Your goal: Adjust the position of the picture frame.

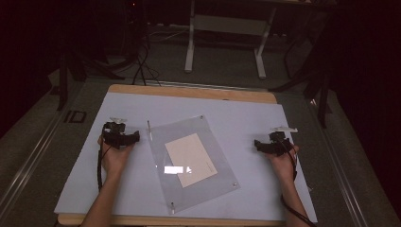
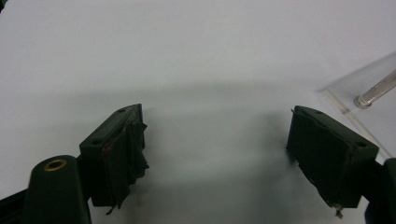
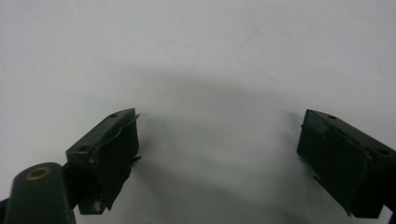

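Clear acrylic frame with cream card lies flat mid-counter, untouched. Left hand-held gripper just beside frame's left edge, jaws wide, empty. Right hand-held gripper well apart, also open, empty. Work barely begun; grasping frame remains.

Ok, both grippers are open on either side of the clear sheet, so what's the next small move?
Probably slide the left gripper toward the clear sheet's near corner. Its jaws stand open with nothing between them, and in the left gripper view that corner and its metal pin lie just beside the jaw.
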Demonstrator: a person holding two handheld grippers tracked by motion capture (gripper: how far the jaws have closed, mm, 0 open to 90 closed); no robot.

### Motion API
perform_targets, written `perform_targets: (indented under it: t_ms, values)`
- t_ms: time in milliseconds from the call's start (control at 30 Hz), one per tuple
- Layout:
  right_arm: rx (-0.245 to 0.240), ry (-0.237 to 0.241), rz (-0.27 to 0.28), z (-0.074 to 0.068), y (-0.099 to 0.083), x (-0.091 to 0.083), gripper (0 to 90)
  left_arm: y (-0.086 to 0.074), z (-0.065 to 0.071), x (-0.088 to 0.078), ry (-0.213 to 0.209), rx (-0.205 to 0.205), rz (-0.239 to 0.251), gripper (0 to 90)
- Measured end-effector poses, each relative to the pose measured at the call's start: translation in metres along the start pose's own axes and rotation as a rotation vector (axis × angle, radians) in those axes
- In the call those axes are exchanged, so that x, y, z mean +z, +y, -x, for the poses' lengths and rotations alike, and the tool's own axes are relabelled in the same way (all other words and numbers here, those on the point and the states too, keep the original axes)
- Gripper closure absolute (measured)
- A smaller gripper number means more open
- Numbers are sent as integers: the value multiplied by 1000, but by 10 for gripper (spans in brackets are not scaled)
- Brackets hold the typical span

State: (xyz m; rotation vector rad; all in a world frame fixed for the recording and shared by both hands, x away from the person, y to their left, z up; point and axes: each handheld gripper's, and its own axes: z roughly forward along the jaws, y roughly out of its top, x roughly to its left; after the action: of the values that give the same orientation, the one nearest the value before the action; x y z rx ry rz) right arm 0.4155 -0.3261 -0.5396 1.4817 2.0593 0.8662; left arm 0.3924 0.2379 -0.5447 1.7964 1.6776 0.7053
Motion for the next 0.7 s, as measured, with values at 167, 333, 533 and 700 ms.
perform_targets:
  t_ms: [167, 333, 533, 700]
  values:
    - [0, 0, 1, 0, 0, 0, 121, -1, -2, -2, -7, 6, 4, 244]
    - [0, 0, 2, 0, 0, 0, 121, -3, -7, -5, -12, -3, 19, 341]
    - [0, 0, 2, 0, 0, 0, 121, 0, -5, -15, -50, 8, 63, 441]
    - [1, 0, 3, 0, 0, 0, 121, 5, 0, -26, -116, 27, 126, 497]
